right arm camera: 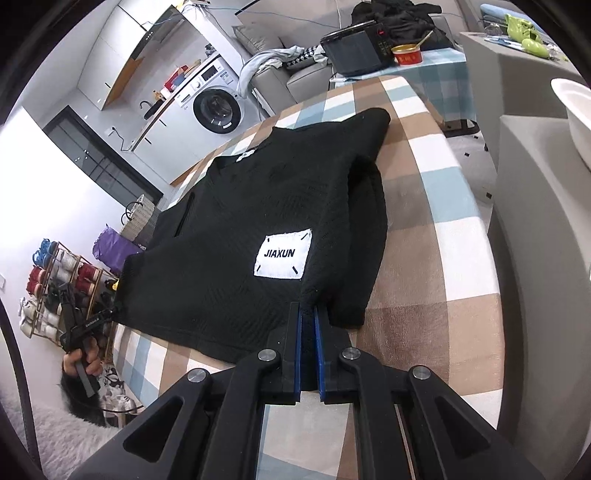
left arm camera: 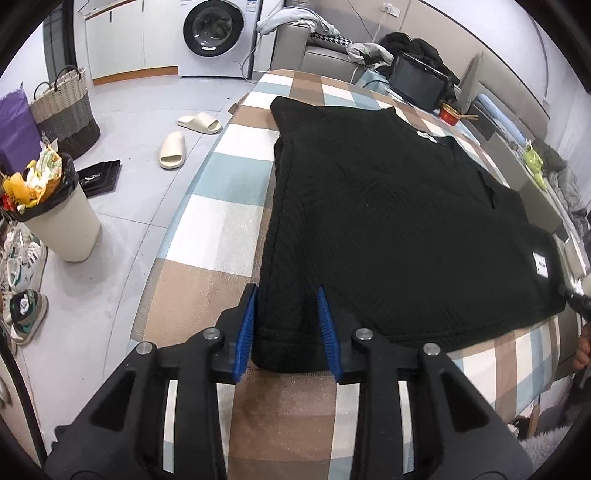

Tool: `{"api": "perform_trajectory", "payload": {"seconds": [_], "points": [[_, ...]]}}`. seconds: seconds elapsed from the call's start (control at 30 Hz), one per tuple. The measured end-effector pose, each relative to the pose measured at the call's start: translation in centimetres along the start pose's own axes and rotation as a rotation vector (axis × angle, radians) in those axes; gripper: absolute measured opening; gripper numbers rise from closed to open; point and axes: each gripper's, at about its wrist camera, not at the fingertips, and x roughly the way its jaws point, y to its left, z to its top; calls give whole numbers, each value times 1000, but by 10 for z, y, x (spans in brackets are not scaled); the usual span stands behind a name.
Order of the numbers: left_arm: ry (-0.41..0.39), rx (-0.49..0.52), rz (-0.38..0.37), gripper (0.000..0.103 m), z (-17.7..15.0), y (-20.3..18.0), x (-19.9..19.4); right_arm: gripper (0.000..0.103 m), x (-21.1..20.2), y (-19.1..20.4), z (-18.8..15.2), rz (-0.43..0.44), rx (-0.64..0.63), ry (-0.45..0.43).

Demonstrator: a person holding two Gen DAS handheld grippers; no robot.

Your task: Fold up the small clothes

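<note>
A black top was spread flat on the checked cloth, bare cloth left at nine o'clock. Its hem corner was straddled, ungripped, by the left gripper; the other corner was pinched by the right gripper.

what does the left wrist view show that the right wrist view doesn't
Only the left wrist view: a full trash bin, two slippers on the floor, and the left gripper with its jaws apart around the black sweater's hem corner.

Only the right wrist view: the white JIAXUN patch readable, a shoe rack, and the right gripper pinching the hem.

Both: the sweater on the checked blanket, and the washing machine.
</note>
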Motion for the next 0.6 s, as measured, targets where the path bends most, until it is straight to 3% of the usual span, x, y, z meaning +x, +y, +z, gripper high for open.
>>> {"api": "perform_trajectory", "payload": {"seconds": [0.1,0.13,0.2,0.27,0.33,0.4,0.6], "points": [[-13,-23,-19,17,2,6,0,13,4,-6,0,23,28,14],[-14,-32,-36,16,2,8,-1,21,7,-8,0,30,44,24],[-20,-45,-53,12,5,10,-3,23,12,-11,0,30,49,31],[-28,-45,-52,10,7,11,-5,22,15,-11,0,23,36,36],[-35,-51,-56,8,9,11,-7,10,13,-7,0,-5,7,22],[-41,-58,-64,8,12,11,-9,6,6,-1,1,-1,-25,-17],[-103,-62,-134,6,34,7,-22,6,-19,13,19,80,-15,-145]]}}
